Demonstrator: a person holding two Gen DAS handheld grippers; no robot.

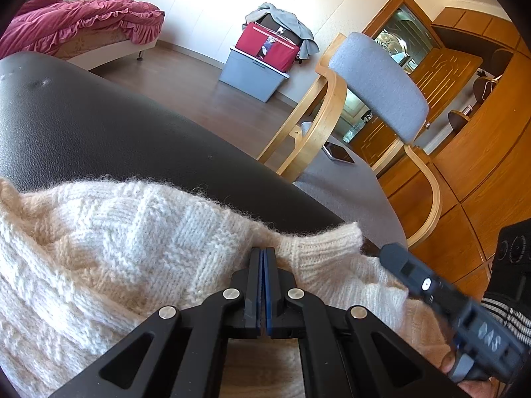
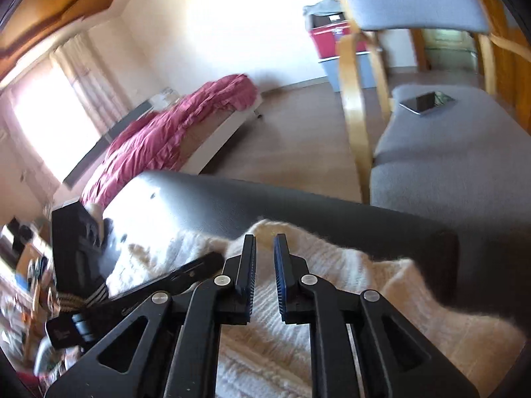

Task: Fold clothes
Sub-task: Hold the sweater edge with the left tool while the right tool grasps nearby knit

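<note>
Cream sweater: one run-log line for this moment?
cream knit sweater on black table | left gripper shut on sweater | right gripper open above sweater

The left gripper [image 1: 264,255] has its blue-padded jaws pressed together on the cream cable-knit sweater [image 1: 109,242], which lies on the black leather-textured table [image 1: 99,126]. The right gripper [image 1: 391,253] reaches in from the right over the sweater's ribbed cuff [image 1: 328,248]. Beyond the table stands a grey-cushioned bentwood chair [image 1: 378,86], with a red-covered bed [image 1: 76,23] far left.
</note>
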